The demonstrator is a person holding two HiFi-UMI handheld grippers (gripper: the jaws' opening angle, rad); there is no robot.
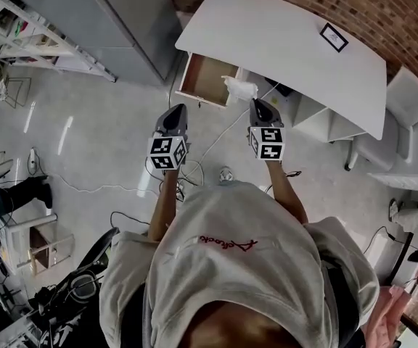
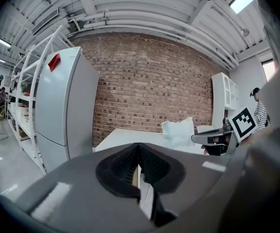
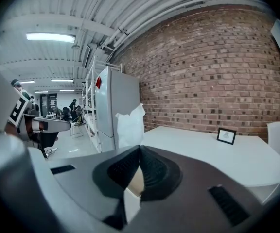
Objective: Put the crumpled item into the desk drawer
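The white desk (image 1: 296, 42) has its drawer (image 1: 203, 78) pulled open, showing a bare wooden inside. A crumpled white item (image 1: 239, 88) hangs at the drawer's right front corner, at the tip of my right gripper (image 1: 257, 102), which is shut on it. The same crumpled item (image 3: 129, 125) sticks up past the closed jaws in the right gripper view. My left gripper (image 1: 177, 109) is shut and holds nothing, level with the right one and just short of the drawer front. From the left gripper view the crumpled item (image 2: 178, 130) shows beside the right gripper (image 2: 212, 139).
A tall grey cabinet (image 1: 125, 20) stands left of the desk. A small framed picture (image 1: 334, 37) rests on the desk top. White chairs (image 1: 406, 114) sit at the right. Cables (image 1: 194, 167) trail over the floor below the grippers. A white rack (image 1: 27, 27) is at far left.
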